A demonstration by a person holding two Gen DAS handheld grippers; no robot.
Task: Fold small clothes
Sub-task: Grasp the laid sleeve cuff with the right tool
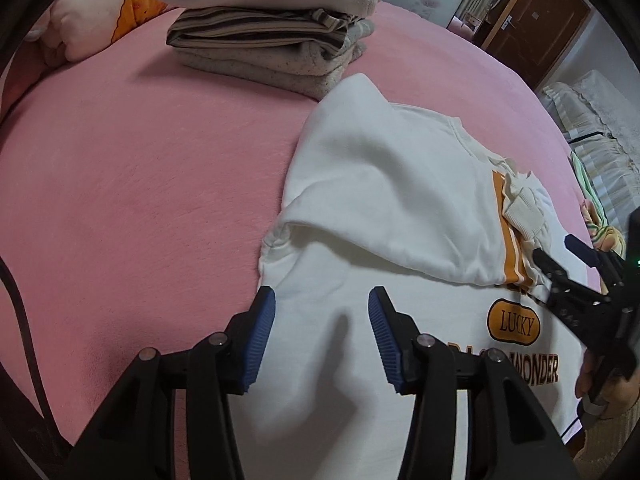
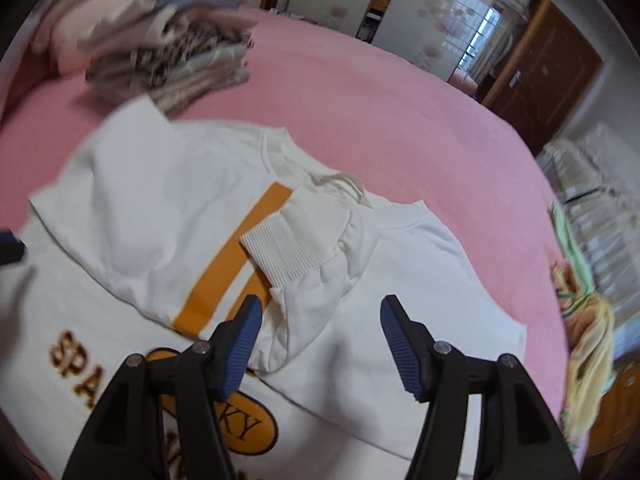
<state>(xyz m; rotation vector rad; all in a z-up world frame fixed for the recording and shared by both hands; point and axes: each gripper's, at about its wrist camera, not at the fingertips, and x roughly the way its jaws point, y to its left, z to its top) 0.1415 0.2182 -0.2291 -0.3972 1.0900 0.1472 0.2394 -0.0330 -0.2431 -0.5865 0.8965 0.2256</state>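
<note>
with both sleeves folded across the white sweatshirt [image 2: 168,184], we hold the left gripper [image 1: 322,336] and right gripper [image 2: 320,346] apart and empty at lower centre; next, we judge, the hem fold.

One white sweatshirt [image 2: 168,200] was counted on one pink bed [image 1: 140,180] — two sleeves folded across it. One stack of folded clothes [image 1: 272,36] was seen, and two grippers — left gripper [image 1: 322,336], right gripper [image 2: 320,344].
</note>
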